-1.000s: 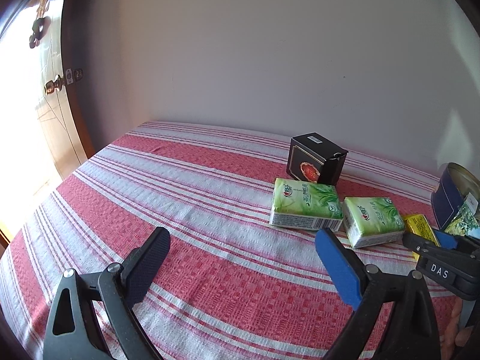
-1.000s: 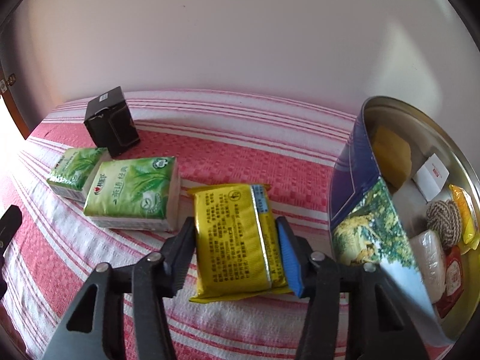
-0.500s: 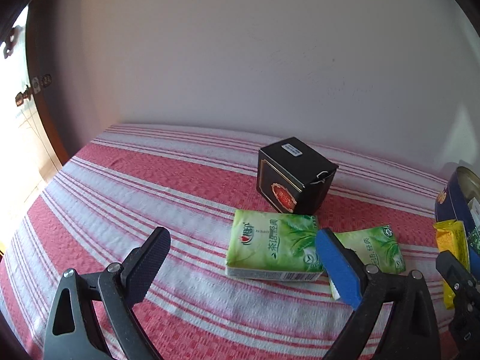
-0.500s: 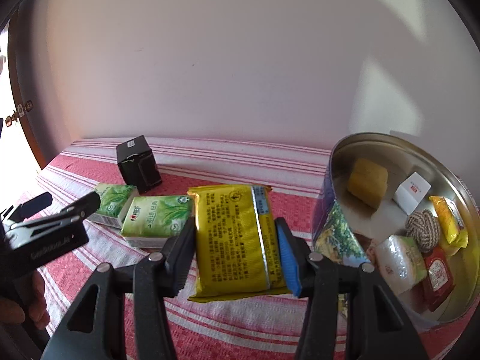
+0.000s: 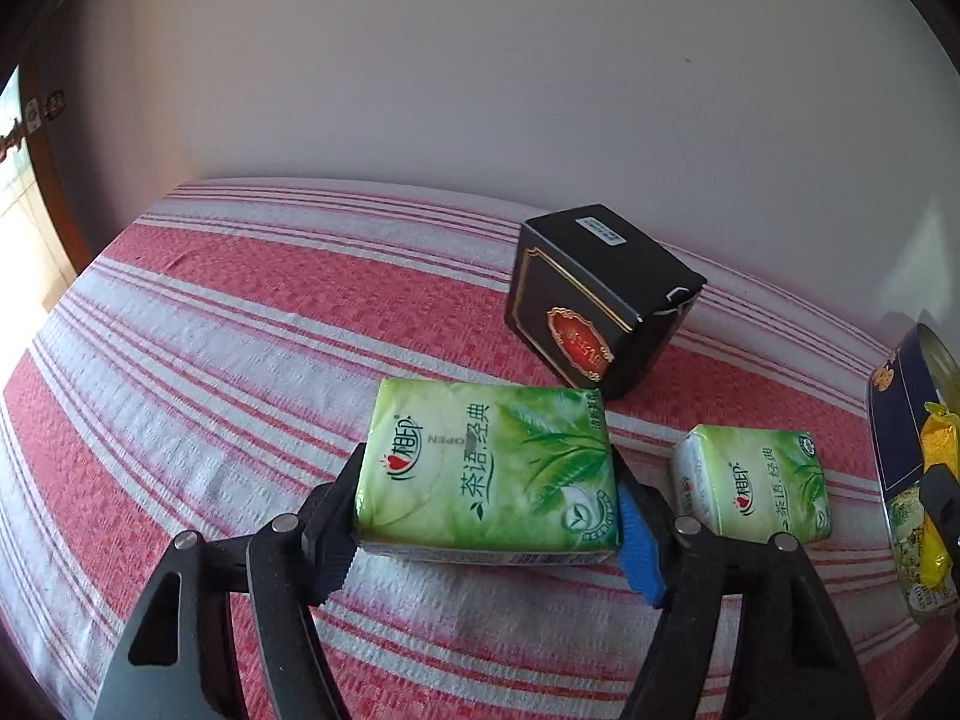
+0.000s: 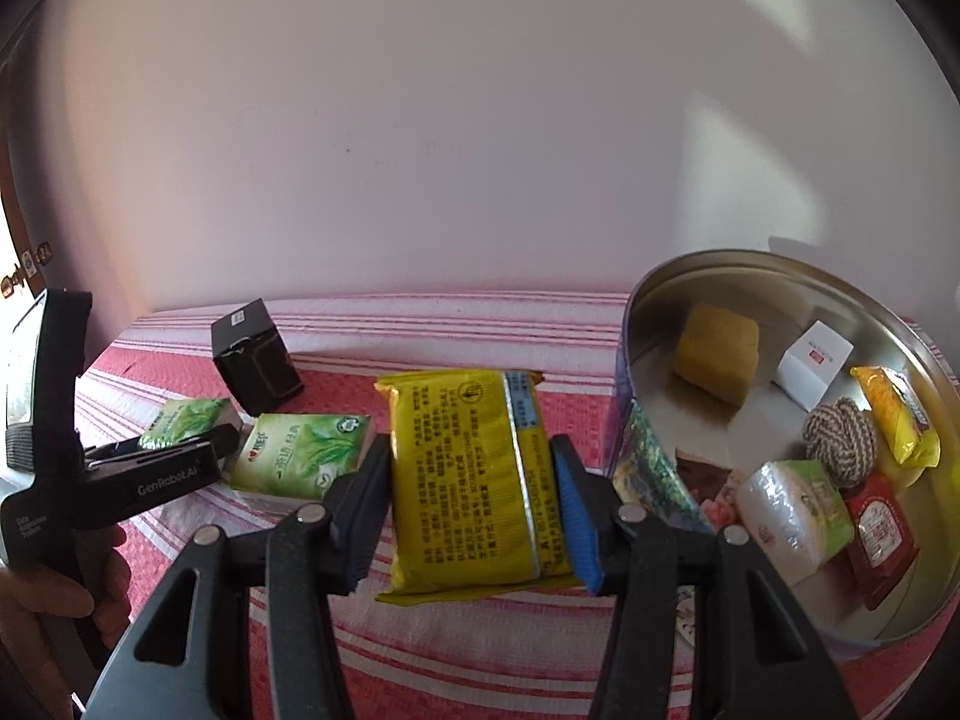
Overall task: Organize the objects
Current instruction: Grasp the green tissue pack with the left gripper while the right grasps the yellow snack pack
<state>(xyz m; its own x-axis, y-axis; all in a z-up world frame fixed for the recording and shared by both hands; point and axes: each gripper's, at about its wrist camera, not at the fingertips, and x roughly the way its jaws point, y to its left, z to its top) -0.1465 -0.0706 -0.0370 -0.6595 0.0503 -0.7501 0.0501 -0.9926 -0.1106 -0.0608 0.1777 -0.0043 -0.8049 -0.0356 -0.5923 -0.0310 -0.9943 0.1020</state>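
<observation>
My left gripper [image 5: 489, 519] is shut on a green tissue pack [image 5: 489, 468] that lies on the red striped cloth [image 5: 240, 348]. A second green tissue pack [image 5: 753, 492] lies to its right, and a black box [image 5: 600, 297] stands behind. My right gripper [image 6: 468, 516] is shut on a yellow packet [image 6: 465, 480] and holds it above the cloth, just left of a round metal tin [image 6: 744, 264]. The tin holds several small items. The left gripper also shows in the right wrist view [image 6: 180, 456], on the far tissue pack [image 6: 183, 417].
A white wall runs close behind the table. A wooden door [image 5: 51, 192] stands at the far left. The tin's blue side [image 5: 900, 450] shows at the right edge of the left wrist view. A person's hand [image 6: 54, 594] holds the left gripper.
My left gripper moved forward and shut on the nearer green tissue pack. My right gripper lifted the yellow packet and carried it toward the tin.
</observation>
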